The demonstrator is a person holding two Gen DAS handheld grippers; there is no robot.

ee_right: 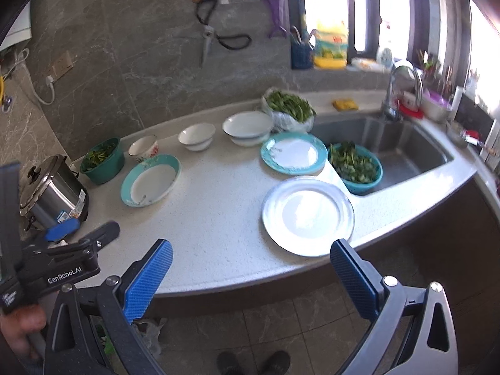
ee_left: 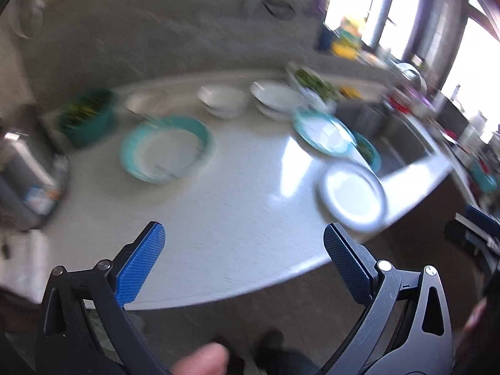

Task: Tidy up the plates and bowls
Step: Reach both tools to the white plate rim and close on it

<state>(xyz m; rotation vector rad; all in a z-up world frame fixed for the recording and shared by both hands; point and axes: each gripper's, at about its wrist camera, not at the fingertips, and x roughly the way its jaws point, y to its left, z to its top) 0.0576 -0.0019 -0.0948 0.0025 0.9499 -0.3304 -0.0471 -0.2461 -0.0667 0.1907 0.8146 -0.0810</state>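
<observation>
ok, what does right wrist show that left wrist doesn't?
Right wrist only: the left gripper at the frame's left edge, a wall socket, hanging scissors, two shoes on the floor.
Left wrist only: nothing distinct; it is motion-blurred.
Both: the white plate near the counter edge, teal-rimmed plates and, white bowls, the sink, the rice cooker. Both grippers open, empty.

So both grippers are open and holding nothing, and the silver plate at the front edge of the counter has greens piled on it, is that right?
Not quite. The silver plate is bare; the right wrist view shows nothing on it. The greens sit in the teal basin just behind it, at the sink's edge. The rest holds: the left gripper and right gripper are both open and holding nothing.
</observation>
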